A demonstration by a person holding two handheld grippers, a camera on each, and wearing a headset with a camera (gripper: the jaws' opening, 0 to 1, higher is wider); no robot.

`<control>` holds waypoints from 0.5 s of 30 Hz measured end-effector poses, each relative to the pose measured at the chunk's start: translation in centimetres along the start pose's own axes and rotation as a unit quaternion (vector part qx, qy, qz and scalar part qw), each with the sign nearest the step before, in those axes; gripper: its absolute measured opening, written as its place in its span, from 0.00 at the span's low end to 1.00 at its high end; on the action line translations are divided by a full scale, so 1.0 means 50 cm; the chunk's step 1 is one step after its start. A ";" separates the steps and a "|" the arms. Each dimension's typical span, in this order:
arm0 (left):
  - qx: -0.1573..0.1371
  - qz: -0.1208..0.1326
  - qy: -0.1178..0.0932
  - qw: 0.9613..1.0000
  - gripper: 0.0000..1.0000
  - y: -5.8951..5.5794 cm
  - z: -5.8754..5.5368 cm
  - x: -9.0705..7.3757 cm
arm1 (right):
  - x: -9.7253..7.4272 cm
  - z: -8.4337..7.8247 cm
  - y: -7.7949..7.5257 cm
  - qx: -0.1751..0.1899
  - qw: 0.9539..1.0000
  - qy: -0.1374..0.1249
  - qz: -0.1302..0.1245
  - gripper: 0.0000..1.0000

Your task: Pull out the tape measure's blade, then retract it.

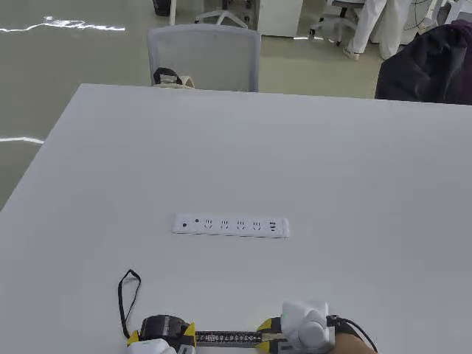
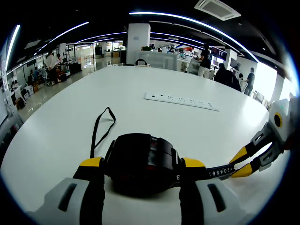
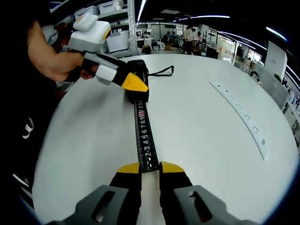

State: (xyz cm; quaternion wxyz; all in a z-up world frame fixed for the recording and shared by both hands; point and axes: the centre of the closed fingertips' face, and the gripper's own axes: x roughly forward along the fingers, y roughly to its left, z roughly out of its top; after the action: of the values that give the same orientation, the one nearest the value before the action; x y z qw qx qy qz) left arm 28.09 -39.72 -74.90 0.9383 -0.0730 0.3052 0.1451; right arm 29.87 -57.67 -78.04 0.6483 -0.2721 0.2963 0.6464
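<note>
The left tongs [image 2: 142, 165] are clenched on the black case of the tape measure [image 1: 167, 325], one jaw on each side of it. The right tongs [image 3: 150, 167] pinch the tip of the blade [image 3: 143, 136], which runs out straight and low over the bench [image 1: 295, 147] between the two. The case sits at the near edge, its black wrist strap [image 2: 101, 126] lying looped beside it. Farther in lies a white power strip [image 1: 231, 226]; a grey chair [image 1: 205, 57] stands at the far side.
</note>
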 end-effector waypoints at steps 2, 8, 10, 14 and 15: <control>0.000 -0.001 0.000 1.000 0.62 0.001 -0.002 0.003 | 0.004 0.004 0.002 0.000 1.000 -0.001 0.001 0.12; -0.001 -0.001 0.001 1.000 0.62 0.003 -0.005 0.006 | 0.019 0.018 0.005 -0.001 1.000 -0.005 0.005 0.12; -0.001 -0.001 0.002 1.000 0.62 0.004 -0.006 0.007 | 0.024 0.023 0.007 -0.002 1.000 -0.006 0.006 0.12; -0.002 -0.001 0.003 1.000 0.62 0.004 -0.007 0.006 | 0.035 0.033 0.008 -0.003 1.000 -0.010 0.007 0.12; -0.003 -0.002 0.003 1.000 0.62 0.004 -0.007 0.006 | 0.036 0.035 0.008 -0.002 1.000 -0.010 0.007 0.12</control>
State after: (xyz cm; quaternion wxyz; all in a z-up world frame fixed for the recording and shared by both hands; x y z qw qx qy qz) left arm 28.09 -39.55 -75.35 0.9375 -0.0764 0.3074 0.1441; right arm 29.49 -55.14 -78.18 0.6459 -0.2646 0.2900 0.6547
